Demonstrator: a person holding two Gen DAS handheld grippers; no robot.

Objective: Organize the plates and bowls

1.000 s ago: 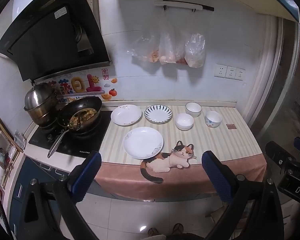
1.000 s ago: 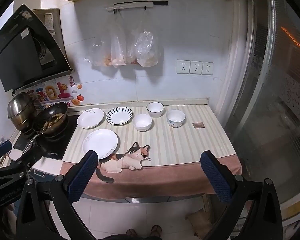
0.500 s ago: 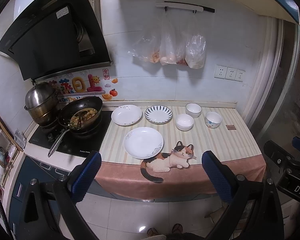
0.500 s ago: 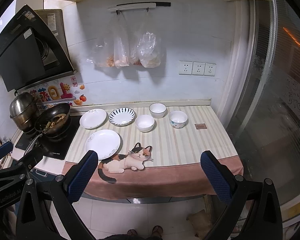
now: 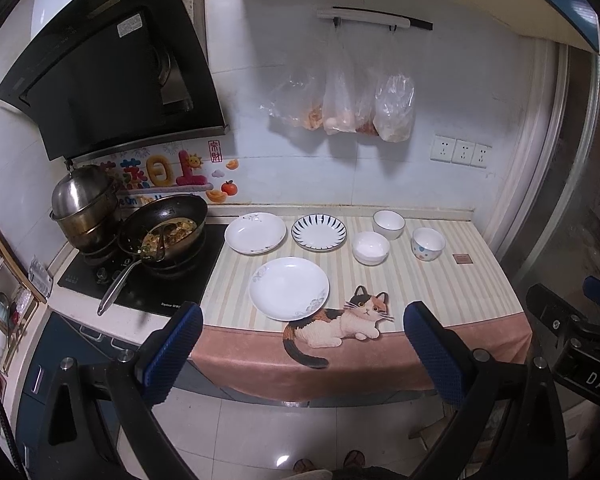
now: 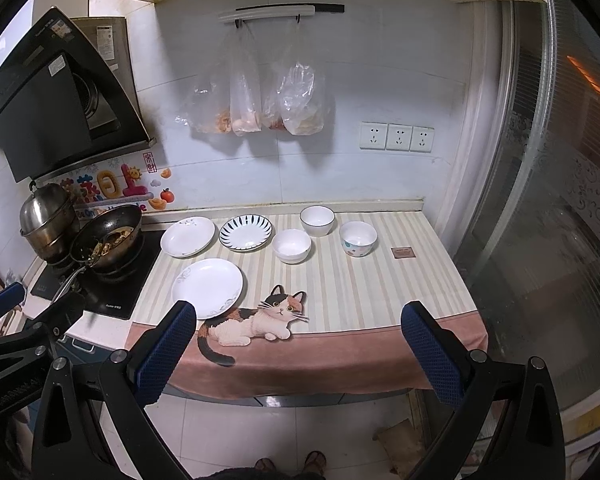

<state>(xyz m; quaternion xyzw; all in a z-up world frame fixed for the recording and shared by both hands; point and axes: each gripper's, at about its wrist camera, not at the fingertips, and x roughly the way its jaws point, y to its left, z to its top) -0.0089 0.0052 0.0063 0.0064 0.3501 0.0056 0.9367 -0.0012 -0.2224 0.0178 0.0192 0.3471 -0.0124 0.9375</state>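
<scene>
Both grippers spread wide, empty, short of the counter.
Beyond the left gripper (image 5: pixel 302 344) fingers: near white plate (image 5: pixel 289 288); only the right gripper (image 6: pixel 298 344) view shows glass door (image 6: pixel 560 240) (frosted).

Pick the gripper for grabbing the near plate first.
Left, probably. The near plate sits on the counter's left side, nearer the left gripper; the right gripper faces the bowls' side. Both are open and off the counter.

White-tiled wall (image 6: pixel 380 80) with triple sockets (image 6: pixel 397 137), black range hood (image 5: pixel 112 80), pale glossy floor tiles (image 5: pixel 300 432).
</scene>
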